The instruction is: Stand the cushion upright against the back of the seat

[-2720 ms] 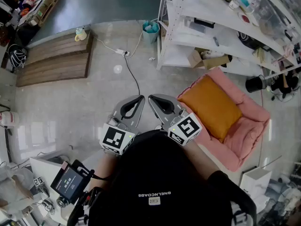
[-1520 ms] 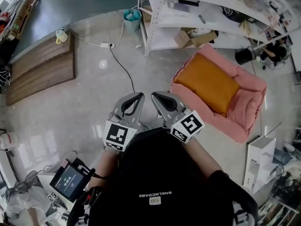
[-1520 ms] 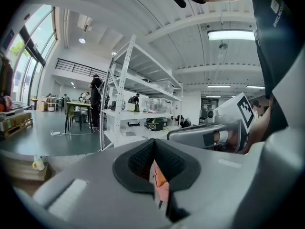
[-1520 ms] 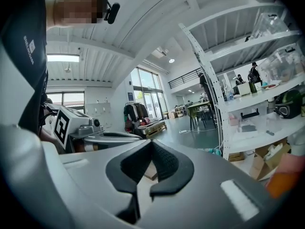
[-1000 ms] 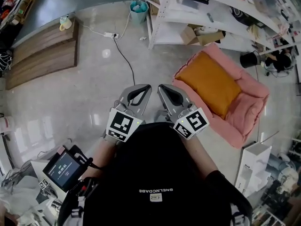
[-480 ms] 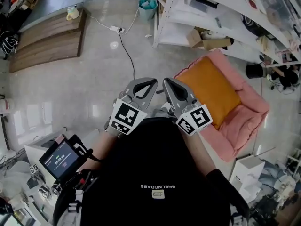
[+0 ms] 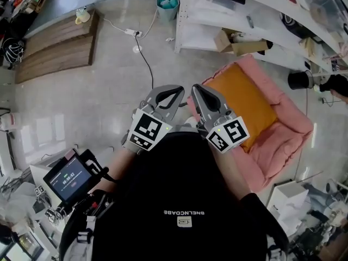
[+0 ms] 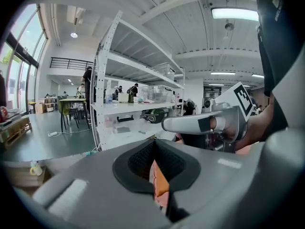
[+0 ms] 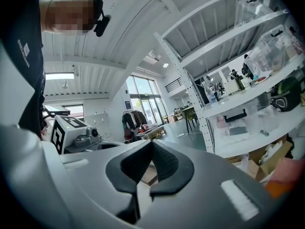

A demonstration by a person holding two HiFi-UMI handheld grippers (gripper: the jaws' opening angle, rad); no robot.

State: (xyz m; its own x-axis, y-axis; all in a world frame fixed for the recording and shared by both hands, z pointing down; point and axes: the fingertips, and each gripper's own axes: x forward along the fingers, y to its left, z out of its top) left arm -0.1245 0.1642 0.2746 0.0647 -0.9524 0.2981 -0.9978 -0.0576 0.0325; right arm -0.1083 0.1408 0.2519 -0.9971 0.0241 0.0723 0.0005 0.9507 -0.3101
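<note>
On the pale polished floor [image 7: 98,102], beside a white metal shelving rack [image 7: 244,15], sat a pink padded floor seat with raised rim [image 7: 288,140]. Orange rectangular fabric cushion [image 7: 244,105] lay flat on the seat's base, not upright, with pink rim showing along its far and right sides.

Left tool [image 7: 179,91] was held out in front of the person's black shirt [image 7: 179,200]; its jaws were closed with nothing gripped. Right tool [image 7: 194,87], just beside it, had its jaws closed too and was empty. Both had a black-and-white marker cube at the rear. Tips sat close together and pointed toward the seat's near corner; neither tool touched cushion or seat.

Left gripper view: left tool [image 8: 153,144] had its black pads together, with a sliver of orange cushion [image 8: 160,182] and pink visible through the slit below them. The right tool's grey body [image 8: 190,124] crossed the frame at right.

Right gripper view: right tool [image 9: 151,144] had its pads shut with nothing between them, and the left tool's marker cube [image 9: 64,132] was at left.

Elsewhere on the floor were a brown wooden slatted platform [image 7: 54,48], a teal bucket [image 7: 167,4], and a black cable [image 7: 145,64] running from a white power strip [image 7: 130,32]. A brown cardboard box [image 7: 239,42] sat on the rack's low shelf. Small black screen device [image 7: 68,178] was at lower left.
</note>
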